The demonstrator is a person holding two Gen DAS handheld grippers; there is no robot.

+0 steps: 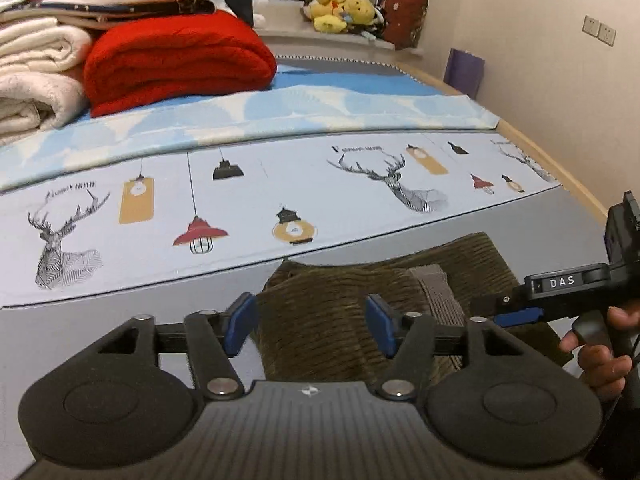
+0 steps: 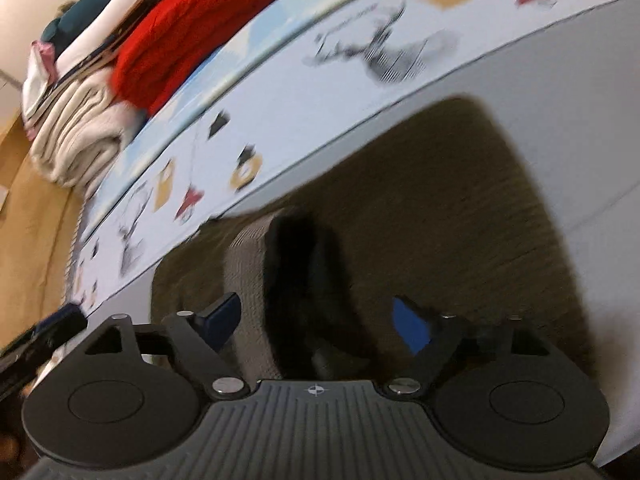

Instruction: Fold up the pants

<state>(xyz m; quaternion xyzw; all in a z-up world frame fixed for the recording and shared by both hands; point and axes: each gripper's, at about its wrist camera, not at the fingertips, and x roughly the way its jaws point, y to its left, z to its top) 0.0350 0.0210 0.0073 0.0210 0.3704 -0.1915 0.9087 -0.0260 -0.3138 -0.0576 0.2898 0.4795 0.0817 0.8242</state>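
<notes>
Olive-brown corduroy pants (image 1: pixel 340 300) lie folded on the grey bed cover, with a grey ribbed waistband (image 1: pixel 438 292) showing. My left gripper (image 1: pixel 310 326) is open, its blue pads spread just above the pants' near left part. My right gripper (image 1: pixel 516 316) shows at the right edge, held by a hand, low beside the waistband. In the blurred right wrist view the right gripper (image 2: pixel 320 320) is open over the pants (image 2: pixel 440 208), with the waistband (image 2: pixel 248 272) and a dark opening between its fingers.
A printed sheet with deer and lanterns (image 1: pixel 240 200) lies beyond the pants. A red folded blanket (image 1: pixel 176 64) and cream blankets (image 1: pixel 36 80) are stacked at the back left. Plush toys (image 1: pixel 344 10) sit on the ledge. The bed's right edge (image 1: pixel 560 168) meets the wall.
</notes>
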